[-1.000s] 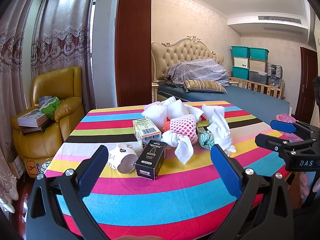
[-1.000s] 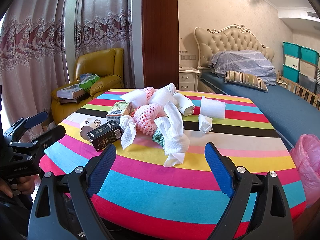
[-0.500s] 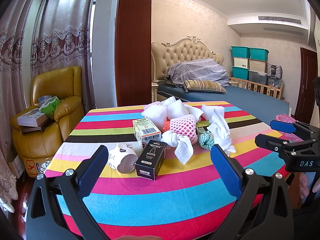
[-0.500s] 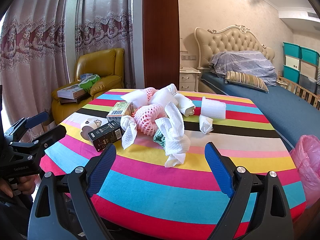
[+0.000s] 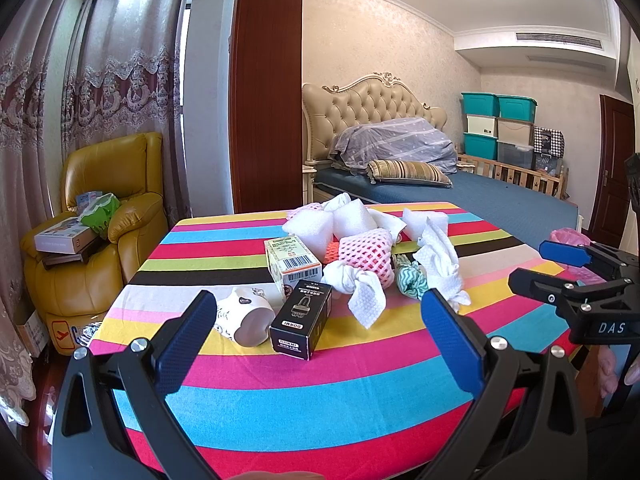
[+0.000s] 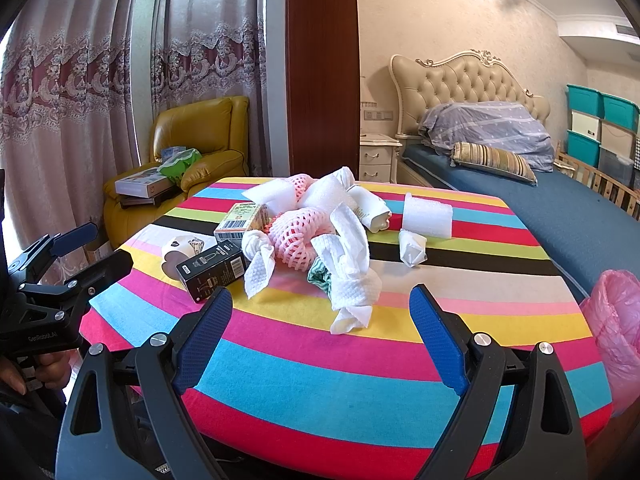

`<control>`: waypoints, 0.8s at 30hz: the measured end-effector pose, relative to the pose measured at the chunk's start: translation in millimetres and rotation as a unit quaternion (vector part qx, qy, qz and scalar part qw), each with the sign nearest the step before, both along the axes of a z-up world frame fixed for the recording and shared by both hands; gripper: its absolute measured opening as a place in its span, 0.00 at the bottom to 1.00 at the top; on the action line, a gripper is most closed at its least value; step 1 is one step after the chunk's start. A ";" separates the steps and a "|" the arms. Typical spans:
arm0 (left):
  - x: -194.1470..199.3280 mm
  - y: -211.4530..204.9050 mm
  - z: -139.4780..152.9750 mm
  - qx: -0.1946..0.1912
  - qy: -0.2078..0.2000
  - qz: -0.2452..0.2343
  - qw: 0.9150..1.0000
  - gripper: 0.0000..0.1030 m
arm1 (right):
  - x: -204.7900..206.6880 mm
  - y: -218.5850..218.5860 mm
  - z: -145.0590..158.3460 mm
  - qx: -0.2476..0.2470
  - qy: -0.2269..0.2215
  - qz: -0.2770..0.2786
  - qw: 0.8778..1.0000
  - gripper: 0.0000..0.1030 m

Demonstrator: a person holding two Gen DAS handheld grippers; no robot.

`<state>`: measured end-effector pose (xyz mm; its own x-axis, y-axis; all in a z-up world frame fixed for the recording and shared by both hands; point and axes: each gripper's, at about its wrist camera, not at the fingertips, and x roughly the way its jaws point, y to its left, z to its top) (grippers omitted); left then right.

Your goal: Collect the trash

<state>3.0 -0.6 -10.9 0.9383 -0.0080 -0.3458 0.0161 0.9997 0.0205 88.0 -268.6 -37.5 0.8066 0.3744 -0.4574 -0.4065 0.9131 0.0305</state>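
A heap of trash lies mid-table on the striped cloth [image 5: 320,400]: a black box [image 5: 301,321] [image 6: 211,270], a tipped paper cup [image 5: 244,320] [image 6: 180,250], a barcoded carton [image 5: 294,265] [image 6: 240,219], pink foam netting [image 5: 366,254] [image 6: 298,234], crumpled white tissues [image 5: 438,256] [image 6: 352,280] and white foam pieces [image 6: 427,216]. My left gripper [image 5: 316,338] is open over the near edge, short of the black box, empty. My right gripper [image 6: 320,338] is open too, just short of the tissue, holding nothing.
A pink plastic bag [image 6: 616,328] [image 5: 568,238] hangs off the table's right side. A yellow armchair [image 5: 96,216] with boxes stands left of the table, a bed [image 6: 540,208] behind it. A hand [image 6: 44,372] holds the left gripper.
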 end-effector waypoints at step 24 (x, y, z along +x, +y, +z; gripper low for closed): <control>-0.3 5.6 -2.5 -0.004 0.002 0.003 1.000 0.96 | 6.4 0.6 -2.2 0.013 0.010 -0.013 1.000 0.82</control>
<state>2.7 5.0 -13.4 0.9369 -0.0045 -0.3494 0.0092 0.9999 0.0119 94.5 -268.0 -39.6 0.8074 0.3646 -0.4639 -0.3809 0.9225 0.0622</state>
